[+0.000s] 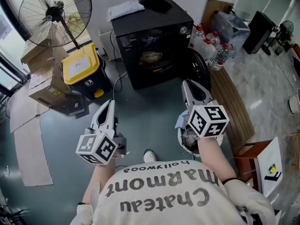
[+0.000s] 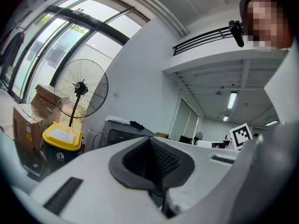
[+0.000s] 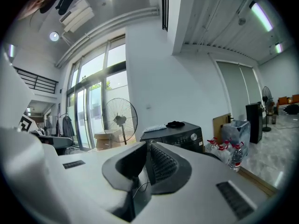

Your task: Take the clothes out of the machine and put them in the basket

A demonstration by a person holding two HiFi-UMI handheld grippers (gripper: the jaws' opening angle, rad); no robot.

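Clothes point(image 1: 151, 57) lie in the drum of the black washing machine point(image 1: 140, 27), upper centre, straight ahead; right tool point(image 1: 186, 83) is nearer, beside its open door point(image 1: 199, 69); left tool point(image 1: 110, 103) is lower left; both pressed together, empty.

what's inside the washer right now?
The washer has its door swung open, and a pale bundle of clothes shows inside. Anything behind or under that bundle is covered by it or lost in the dark.
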